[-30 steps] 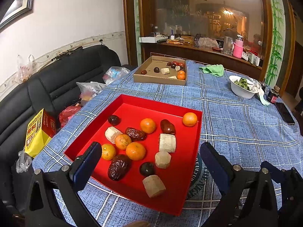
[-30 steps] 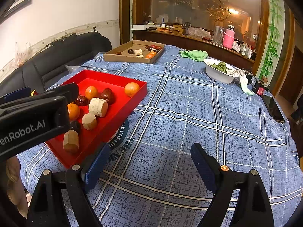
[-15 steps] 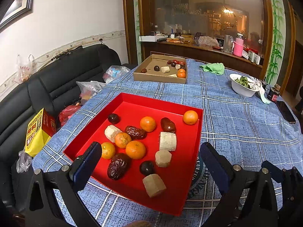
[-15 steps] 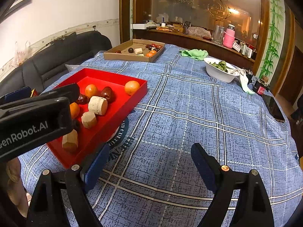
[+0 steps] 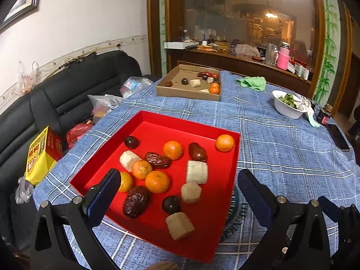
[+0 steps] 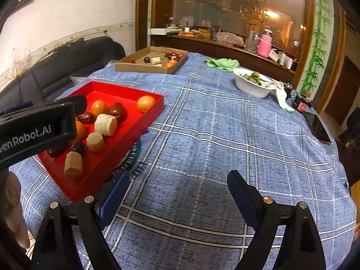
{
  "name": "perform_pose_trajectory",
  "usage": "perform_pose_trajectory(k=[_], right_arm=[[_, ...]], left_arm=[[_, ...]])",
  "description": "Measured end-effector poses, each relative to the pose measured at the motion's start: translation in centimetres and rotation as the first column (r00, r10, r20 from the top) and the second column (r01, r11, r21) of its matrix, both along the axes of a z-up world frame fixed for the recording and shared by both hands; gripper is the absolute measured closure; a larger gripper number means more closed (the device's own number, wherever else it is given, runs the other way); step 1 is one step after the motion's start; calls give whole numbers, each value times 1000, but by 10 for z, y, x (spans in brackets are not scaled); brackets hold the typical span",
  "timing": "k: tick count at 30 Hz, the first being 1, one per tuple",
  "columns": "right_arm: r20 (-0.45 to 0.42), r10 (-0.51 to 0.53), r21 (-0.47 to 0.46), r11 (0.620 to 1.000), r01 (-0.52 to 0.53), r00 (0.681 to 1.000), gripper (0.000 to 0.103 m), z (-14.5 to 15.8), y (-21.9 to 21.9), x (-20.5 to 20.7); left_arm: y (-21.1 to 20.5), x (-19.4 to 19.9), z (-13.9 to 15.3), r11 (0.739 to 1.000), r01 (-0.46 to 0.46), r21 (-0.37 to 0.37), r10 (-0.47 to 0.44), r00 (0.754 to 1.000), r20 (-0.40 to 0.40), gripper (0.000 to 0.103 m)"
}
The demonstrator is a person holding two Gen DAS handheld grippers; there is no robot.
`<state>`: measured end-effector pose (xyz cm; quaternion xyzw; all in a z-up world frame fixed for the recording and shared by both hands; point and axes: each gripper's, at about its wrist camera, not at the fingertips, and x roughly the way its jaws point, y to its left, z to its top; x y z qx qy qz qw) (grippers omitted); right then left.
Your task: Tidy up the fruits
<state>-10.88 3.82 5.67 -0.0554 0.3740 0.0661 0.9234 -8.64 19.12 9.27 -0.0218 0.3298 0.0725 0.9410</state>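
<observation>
Setting was a lived-in home dining room: a table under a blue plaid tablecloth (image 5: 281,157) stood beside a black leather sofa (image 5: 67,94) strewn with plastic bags (image 5: 105,103), and a framed picture (image 5: 20,2) hung on the white wall. Behind the table ran a dark wooden sideboard (image 5: 247,65) cluttered with a pink flask (image 5: 283,60) and household odds, backed by a large glass panel (image 5: 236,18) reflecting ceiling lights. A white bowl of greens (image 5: 288,106), a green cloth (image 5: 252,83) and a phone (image 5: 338,137) lay on the table.

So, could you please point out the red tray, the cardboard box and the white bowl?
red tray (image 5: 232,168): left wrist view, right wall.
cardboard box (image 5: 186,94): left wrist view, near wall.
white bowl (image 6: 249,87): right wrist view, outer side.
</observation>
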Motion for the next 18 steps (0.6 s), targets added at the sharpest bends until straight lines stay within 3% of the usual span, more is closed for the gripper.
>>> perform_pose_trajectory(k=[6, 10, 18], right_arm=[[-2, 19, -2, 1000, -19, 1000, 11, -1, 5, -2], [12, 42, -25, 999, -42, 999, 11, 2, 15, -7], [57, 25, -36, 999, -23, 998, 9, 10, 10, -16]], left_arm=[[-3, -10, 9, 999, 33, 10, -33, 997, 68, 0], [1, -11, 14, 998, 48, -28, -45, 994, 97, 0], [-3, -4, 17, 995, 77, -56, -72, 993, 97, 0]])
